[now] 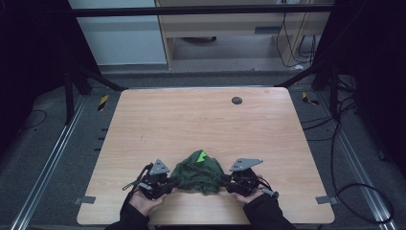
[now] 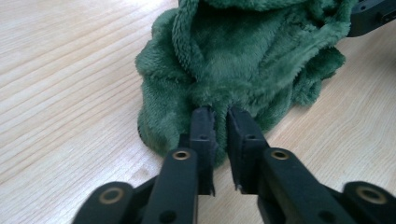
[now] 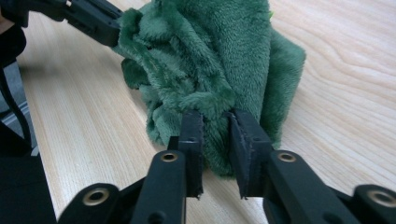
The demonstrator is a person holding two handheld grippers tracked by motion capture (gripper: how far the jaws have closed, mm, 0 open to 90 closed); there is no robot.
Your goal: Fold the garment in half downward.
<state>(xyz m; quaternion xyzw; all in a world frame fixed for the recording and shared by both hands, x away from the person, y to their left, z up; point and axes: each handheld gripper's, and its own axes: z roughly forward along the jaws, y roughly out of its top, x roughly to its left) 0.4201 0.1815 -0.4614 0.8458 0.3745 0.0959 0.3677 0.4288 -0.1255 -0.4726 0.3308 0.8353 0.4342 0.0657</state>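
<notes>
A crumpled dark green fleece cloth point(image 1: 198, 171) lies near the table's front edge, with a bright green patch point(image 1: 203, 155) on top. My left gripper point(image 1: 173, 183) meets its left side and my right gripper point(image 1: 224, 181) its right side, each held in a hand. In the left gripper view the jaws point(image 2: 220, 112) stand a narrow gap apart, tips against a fold of the cloth point(image 2: 243, 51). In the right gripper view the jaws point(image 3: 215, 116) stand a little wider, and the cloth point(image 3: 210, 56) bulges at their tips without being pinched.
The light wooden table point(image 1: 191, 120) has a dark round grommet point(image 1: 236, 100) near its far edge. Grey tape tabs point(image 1: 85, 200) mark the front corners. Dark frame posts and cables flank the table on both sides.
</notes>
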